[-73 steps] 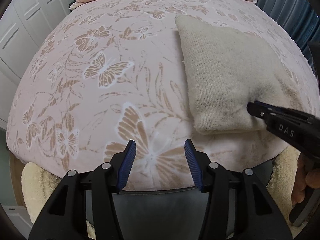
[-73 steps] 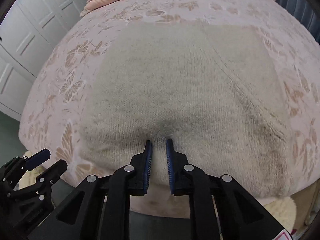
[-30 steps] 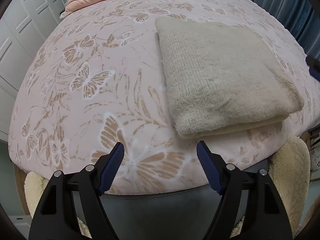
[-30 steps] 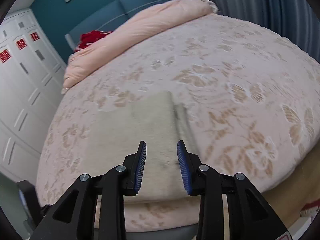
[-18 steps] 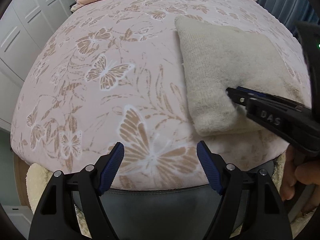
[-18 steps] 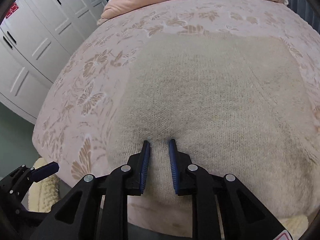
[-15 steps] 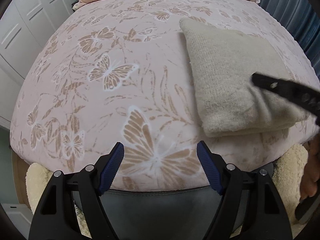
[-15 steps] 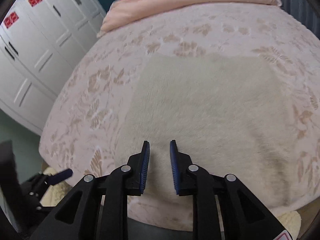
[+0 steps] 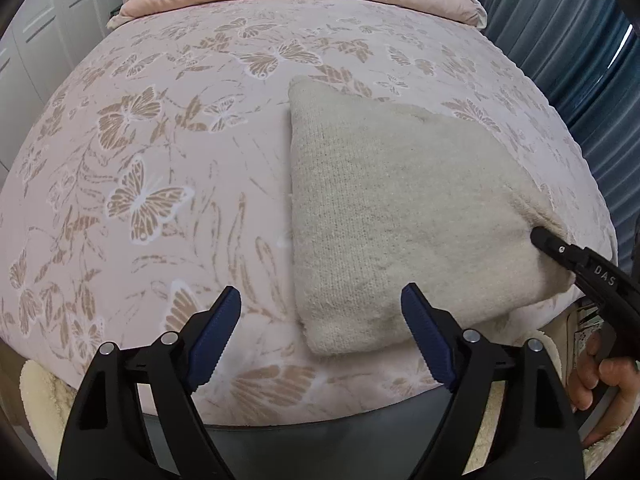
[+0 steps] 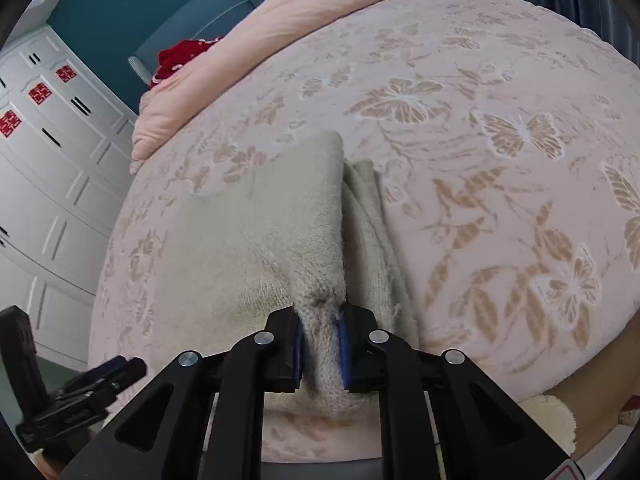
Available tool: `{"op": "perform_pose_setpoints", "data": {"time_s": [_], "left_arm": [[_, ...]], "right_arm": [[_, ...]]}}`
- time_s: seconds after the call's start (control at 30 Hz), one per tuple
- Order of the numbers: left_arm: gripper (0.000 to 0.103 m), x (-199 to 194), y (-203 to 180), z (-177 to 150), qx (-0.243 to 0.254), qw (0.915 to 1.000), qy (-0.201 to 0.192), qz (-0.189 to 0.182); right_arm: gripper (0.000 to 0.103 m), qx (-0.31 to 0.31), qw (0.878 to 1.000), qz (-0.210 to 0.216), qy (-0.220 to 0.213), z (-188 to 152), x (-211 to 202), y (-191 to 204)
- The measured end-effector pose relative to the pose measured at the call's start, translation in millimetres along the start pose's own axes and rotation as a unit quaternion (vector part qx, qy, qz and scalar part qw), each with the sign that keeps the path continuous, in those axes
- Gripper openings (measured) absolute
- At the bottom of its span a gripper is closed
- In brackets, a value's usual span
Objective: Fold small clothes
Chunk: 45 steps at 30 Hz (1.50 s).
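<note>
A folded cream knit garment [image 9: 400, 216], fuzzy and ribbed with a thick rounded fold along its near edge, lies on the near right part of a bed [image 9: 160, 160] covered in a pale pink spread woven with tan and white butterflies and leaf sprays. The right gripper [image 10: 322, 354], black plastic with blue ridged pads, has just been closing its fingers, and they now pinch a bunched corner of the knit at the garment's right edge, where the layers part into soft lips. In the left wrist view its black finger carries the white letters "DAS", and a hand [image 9: 600, 376] wraps its handle. The left gripper [image 9: 320, 332] has just been opening; its fingers stand wide with nothing between them, over the bed's near edge just short of the garment's corner. A plump peach duvet [image 10: 260, 36] lies rolled at the bed's far end. White panelled wardrobe doors [image 10: 48, 152] bear red paper cut-outs, too small to read.
</note>
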<state>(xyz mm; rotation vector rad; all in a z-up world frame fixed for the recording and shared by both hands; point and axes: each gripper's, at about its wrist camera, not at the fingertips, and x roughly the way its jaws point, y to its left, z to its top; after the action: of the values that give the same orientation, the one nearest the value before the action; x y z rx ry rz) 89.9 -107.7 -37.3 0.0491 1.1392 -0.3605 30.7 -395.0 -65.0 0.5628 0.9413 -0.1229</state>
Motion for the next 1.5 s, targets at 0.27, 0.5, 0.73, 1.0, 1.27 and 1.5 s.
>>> {"op": "perform_pose_setpoints", "data": {"time_s": [0.27,0.5,0.73,1.0,1.27,1.5], "left_arm": [[0.09,34,9,16,-0.047,0.9971,0.017,-0.058],[0.098,89,38,18,-0.154,0.9748,0.078,-0.141],[0.098,101,27,22,-0.148,0.9729,0.077,-0.16],[0.05,48,12,32,-0.087,0.9824,0.058,-0.155],[0.071,52,17,-16,-0.097,0.977,0.131,-0.137],[0.098,79,40,-29,-0.181,0.9637,0.117,-0.158]], "right_arm": [[0.083,-0.026,0.999,-0.034,-0.025,3,0,3],[0.087,0.022,0.998,0.008,0.055,-5,50,-15],[0.097,0.064,0.995,0.045,0.055,-2,63,-17],[0.033,0.066,0.987,0.141,0.035,10,11,3],[0.046,0.058,0.99,0.064,0.111,-43,24,-15],[0.065,0.1,0.988,0.074,0.089,-46,37,-19]]}}
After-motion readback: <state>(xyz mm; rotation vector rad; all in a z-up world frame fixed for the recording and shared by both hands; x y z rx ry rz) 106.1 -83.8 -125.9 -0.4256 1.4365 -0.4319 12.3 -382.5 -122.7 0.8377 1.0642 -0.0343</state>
